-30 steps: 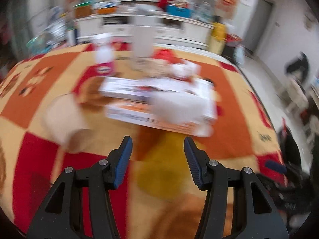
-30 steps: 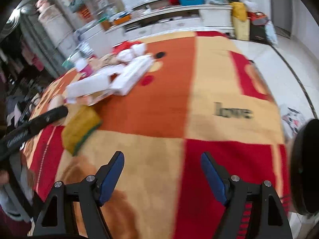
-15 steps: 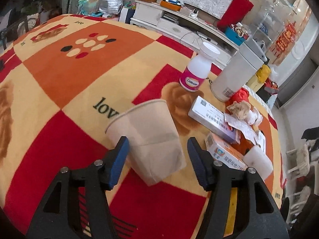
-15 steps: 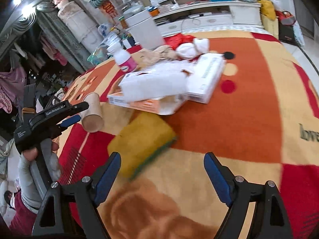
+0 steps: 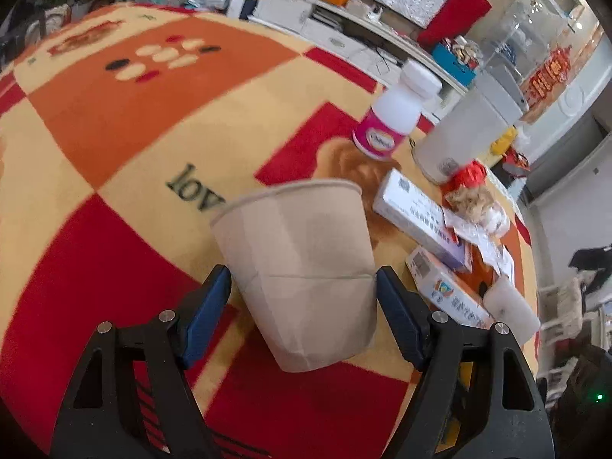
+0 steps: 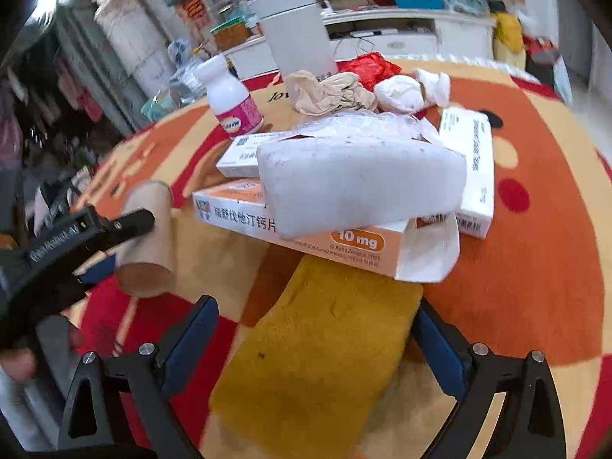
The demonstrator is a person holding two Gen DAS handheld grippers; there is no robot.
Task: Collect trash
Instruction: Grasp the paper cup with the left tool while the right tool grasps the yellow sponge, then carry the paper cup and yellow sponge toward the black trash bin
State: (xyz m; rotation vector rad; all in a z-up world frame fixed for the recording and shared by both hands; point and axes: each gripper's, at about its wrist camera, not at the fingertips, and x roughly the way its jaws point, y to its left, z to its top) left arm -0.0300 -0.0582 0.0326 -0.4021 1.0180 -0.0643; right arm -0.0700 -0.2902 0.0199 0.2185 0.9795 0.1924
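The left gripper (image 5: 304,298) has wide jaws around the lying paper cup (image 5: 302,267); the right gripper (image 6: 315,340), also wide, straddles the yellow sponge (image 6: 317,355). Hard squeezing could crush the cup.

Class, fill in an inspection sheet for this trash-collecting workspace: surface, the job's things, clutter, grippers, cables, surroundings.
Surface: checked red, orange and cream blanket.
Job's things: paper cup on its side; yellow sponge; crumpled tissues.
Clutter: medicine boxes, white foam block, pill bottle, grey canister.
Grippers: left gripper open, astride the cup; right gripper open, astride the sponge.
Cables: nothing seen on the surface.
Surroundings: cluttered white cabinet.
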